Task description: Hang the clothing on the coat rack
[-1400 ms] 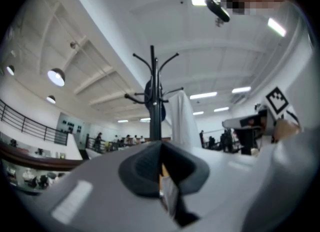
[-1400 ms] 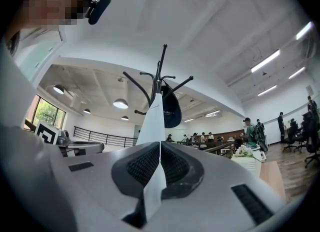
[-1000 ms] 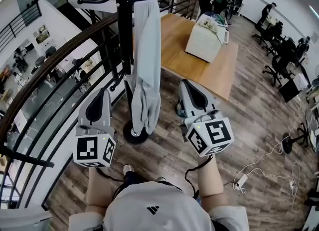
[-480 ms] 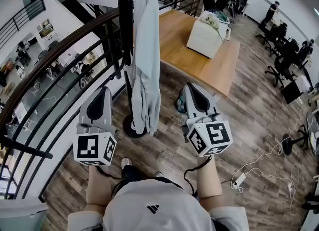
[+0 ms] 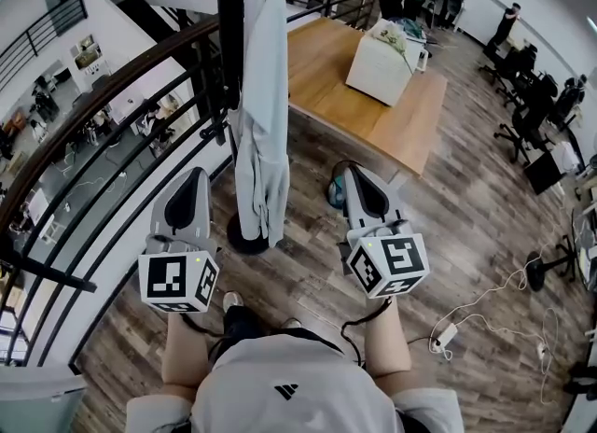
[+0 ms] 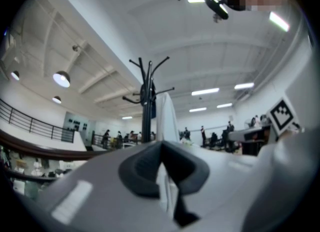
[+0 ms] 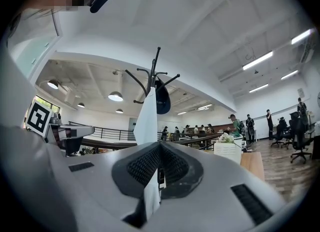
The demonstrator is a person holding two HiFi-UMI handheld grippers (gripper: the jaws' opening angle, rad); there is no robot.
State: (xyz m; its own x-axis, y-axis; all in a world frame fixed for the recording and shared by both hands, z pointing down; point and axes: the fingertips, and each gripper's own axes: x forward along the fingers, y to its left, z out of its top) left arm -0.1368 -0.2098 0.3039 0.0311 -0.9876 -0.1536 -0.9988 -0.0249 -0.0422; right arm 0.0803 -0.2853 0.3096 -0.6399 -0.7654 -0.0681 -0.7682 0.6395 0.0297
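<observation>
The pale grey garment (image 5: 261, 132) already hangs on the coat rack (image 5: 227, 58), just ahead of both grippers and between them, touching neither. The left gripper (image 5: 193, 184) and the right gripper (image 5: 354, 179) each have their jaws pressed together on nothing. The hanging looks done, with little left to do.

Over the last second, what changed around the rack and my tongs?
The left tongs and right tongs drew back slightly from the coat rack; nothing was taken hold of or let go. The grey garment hangs on the rack as before, and both tongs stay shut and empty.
</observation>
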